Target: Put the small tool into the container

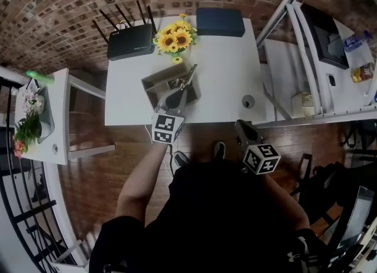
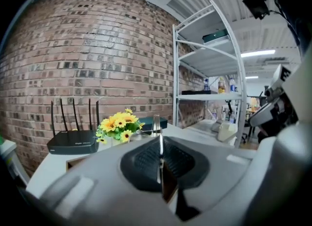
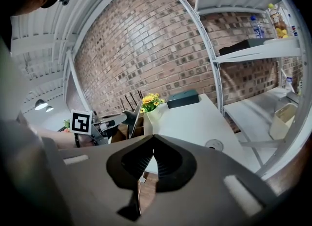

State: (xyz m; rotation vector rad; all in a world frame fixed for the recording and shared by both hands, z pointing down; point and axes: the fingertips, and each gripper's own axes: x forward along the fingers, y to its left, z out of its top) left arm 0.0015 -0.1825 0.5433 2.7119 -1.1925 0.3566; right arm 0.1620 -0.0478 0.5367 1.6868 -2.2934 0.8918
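Note:
An open cardboard container (image 1: 154, 81) stands on the white table (image 1: 224, 72), in front of the sunflowers. My left gripper (image 1: 177, 96) hovers over the container's right part and is shut on a thin metal tool (image 1: 189, 77), which sticks out beyond the jaws. In the left gripper view the tool (image 2: 159, 157) shows as a narrow shiny strip pinched between the dark pads (image 2: 144, 164), with the container's edge (image 2: 73, 162) low at the left. My right gripper (image 1: 240, 127) hangs off the table's near edge, shut (image 3: 152, 140) with nothing in it. The container (image 3: 127, 128) also shows in the right gripper view.
A black router (image 1: 130, 40), a bunch of sunflowers (image 1: 174, 39) and a dark blue box (image 1: 220, 22) line the table's far side. A round grommet (image 1: 248, 102) sits near the table's right front. White shelving (image 1: 306, 60) stands at the right, and a side table with plants (image 1: 35, 119) at the left.

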